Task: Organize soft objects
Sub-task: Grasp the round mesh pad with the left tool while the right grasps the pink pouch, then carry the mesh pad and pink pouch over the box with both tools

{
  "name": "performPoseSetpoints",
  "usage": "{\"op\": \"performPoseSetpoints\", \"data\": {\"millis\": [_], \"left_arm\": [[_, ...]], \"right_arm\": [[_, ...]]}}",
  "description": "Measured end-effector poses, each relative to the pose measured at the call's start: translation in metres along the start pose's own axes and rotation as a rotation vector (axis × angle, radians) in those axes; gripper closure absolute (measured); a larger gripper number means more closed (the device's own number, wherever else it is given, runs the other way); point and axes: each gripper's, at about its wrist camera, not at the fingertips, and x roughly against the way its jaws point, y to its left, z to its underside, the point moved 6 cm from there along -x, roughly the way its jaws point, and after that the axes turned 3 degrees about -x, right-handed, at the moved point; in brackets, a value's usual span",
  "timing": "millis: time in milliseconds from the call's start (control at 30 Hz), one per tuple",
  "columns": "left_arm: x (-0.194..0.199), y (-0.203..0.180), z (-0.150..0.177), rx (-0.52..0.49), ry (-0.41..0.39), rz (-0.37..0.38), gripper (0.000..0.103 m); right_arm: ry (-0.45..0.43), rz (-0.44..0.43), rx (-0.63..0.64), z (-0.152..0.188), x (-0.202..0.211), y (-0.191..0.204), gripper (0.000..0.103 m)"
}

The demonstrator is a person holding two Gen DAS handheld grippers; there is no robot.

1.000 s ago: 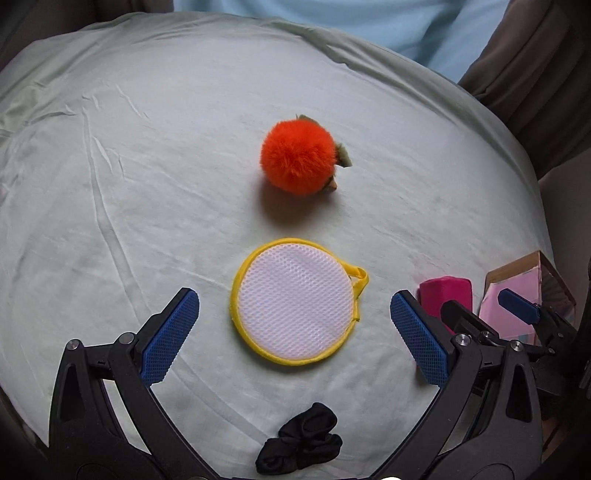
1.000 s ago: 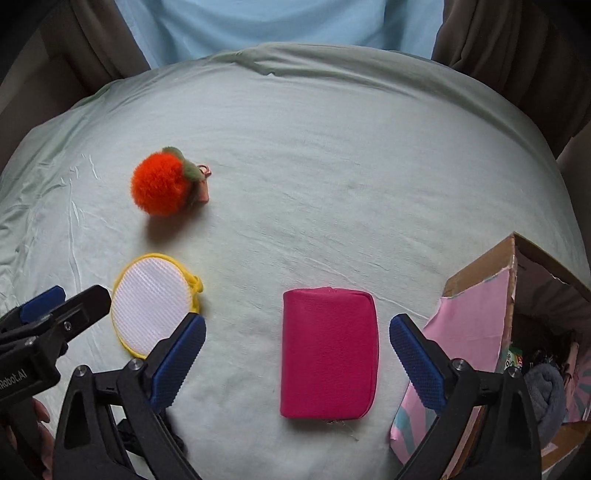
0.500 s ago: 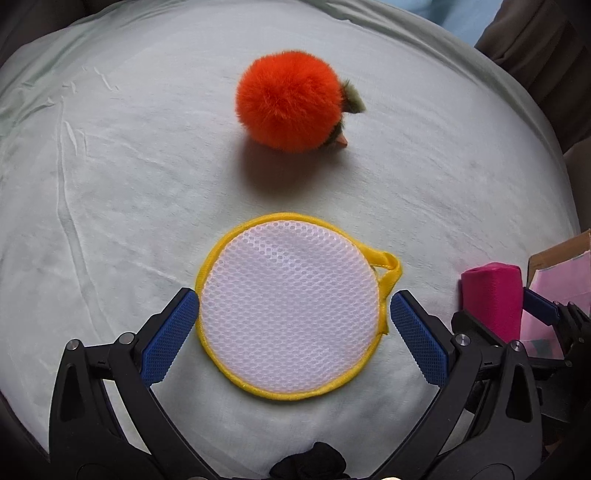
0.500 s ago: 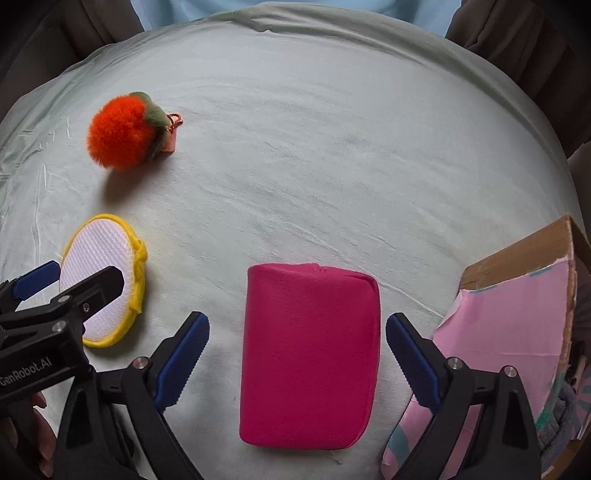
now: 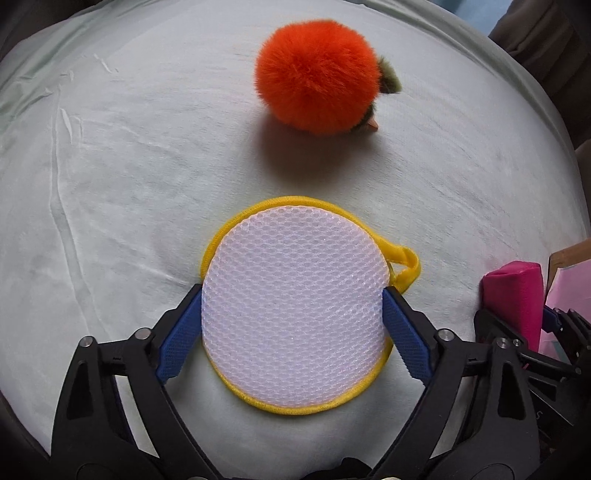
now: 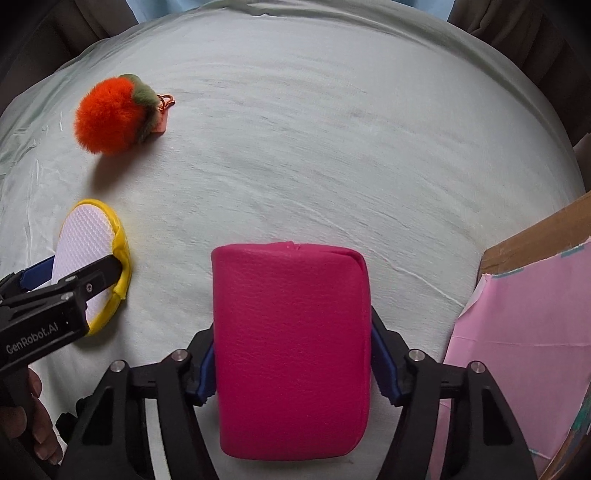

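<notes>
My left gripper (image 5: 293,325) is shut on a round white mesh pad with yellow trim (image 5: 295,295), its blue pads pressed on both sides; the pad also shows in the right wrist view (image 6: 88,254). My right gripper (image 6: 291,358) is shut on a magenta pouch (image 6: 291,347), whose end also shows in the left wrist view (image 5: 515,299). A fluffy orange pom-pom (image 5: 317,75) with a green leaf lies beyond the pad; it also shows in the right wrist view (image 6: 110,114). All lie on a pale green sheet (image 6: 332,147).
A cardboard box with a pink liner (image 6: 517,332) stands at the right, close to the pouch. A dark item (image 5: 351,463) peeks out at the bottom edge under the left gripper. Dark curtains (image 6: 535,33) hang behind the bed.
Both grippers moved forward and down, then closed: the left on the mesh pad, the right on the magenta pouch. Both were open earlier.
</notes>
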Motion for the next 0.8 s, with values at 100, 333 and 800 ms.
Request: {"op": "performPoseSetpoints", "data": {"millis": [100,333,800], "left_arm": [[0.005,0.008,0.001,0.019,0.001,-0.004,0.036],[0.026,0.024,0.0,0.017,0.001,0.002,0.063],[0.164,0.022,-0.003,-0.069,-0.118,0.063,0.064]], "right_arm": [[-0.002,-0.012,-0.021,0.0,0.002,-0.001,0.049],[-0.023,-0.035,-0.054,0.001,0.021,0.006,0.06],[-0.181,-0.071,-0.19,0.001,0.147,0.033,0.062]]}}
